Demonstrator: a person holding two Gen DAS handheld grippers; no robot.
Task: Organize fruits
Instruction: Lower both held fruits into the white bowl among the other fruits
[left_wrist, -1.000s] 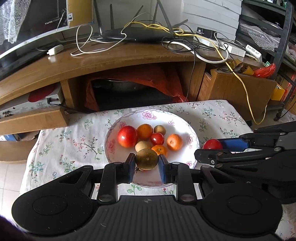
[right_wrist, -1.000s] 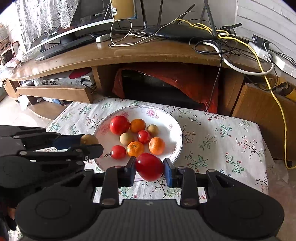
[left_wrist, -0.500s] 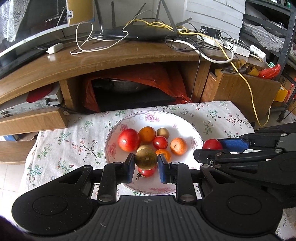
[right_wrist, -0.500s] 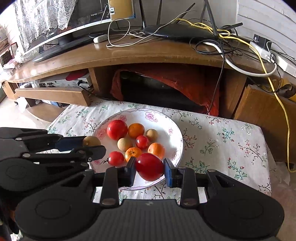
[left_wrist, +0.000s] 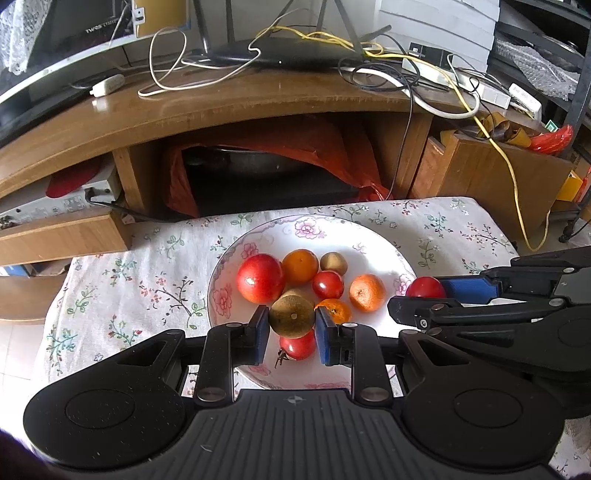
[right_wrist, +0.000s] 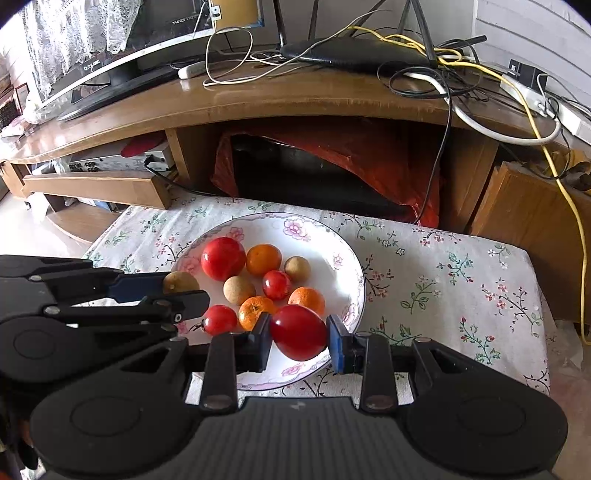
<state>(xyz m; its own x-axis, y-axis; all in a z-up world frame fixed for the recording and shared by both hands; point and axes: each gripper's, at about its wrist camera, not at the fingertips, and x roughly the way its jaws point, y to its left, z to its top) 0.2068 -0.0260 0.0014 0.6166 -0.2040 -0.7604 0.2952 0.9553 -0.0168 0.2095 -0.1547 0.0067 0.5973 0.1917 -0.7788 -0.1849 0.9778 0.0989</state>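
Change since earlier frames: both grippers have advanced toward the plate (left_wrist: 373, 240); the plate and its fruit now sit lower and nearer in each view, and each gripper has kept its fruit.
Left gripper (left_wrist: 291, 325): clenched on a brown-green round fruit (left_wrist: 291, 316), held above the plate's 6 o'clock rim.
Right gripper (right_wrist: 298, 334): clenched on a red tomato (right_wrist: 298, 331), held over the plate's 5 o'clock rim.
Plate contents: large red tomato (right_wrist: 223, 258) at 10 o'clock; orange (right_wrist: 263, 259) at 12 o'clock; small brown fruit (right_wrist: 297, 268) at 1 o'clock; mandarins (right_wrist: 306, 300) and small tomatoes (right_wrist: 276, 284) near centre.
Task position (judgement): both carried fruits appear ready for release into the plate.
Risk 1: a round fruit released from height may roll off the shallow rim onto the floral cloth (right_wrist: 443, 273). Cause: release too near the 5 to 6 o'clock edge.
Risk 2: a dropped fruit may strike the pile and scatter it. Cause: little bare plate at centre.
Risk 3: the grippers may collide. Cause: they converge side by side on one plate.
Left view only: a small stemmed tomato (left_wrist: 297, 347) directly beneath the held fruit.
Right view only: the pale round fruit (right_wrist: 239, 290) in full, and the bare 3 o'clock plate area.
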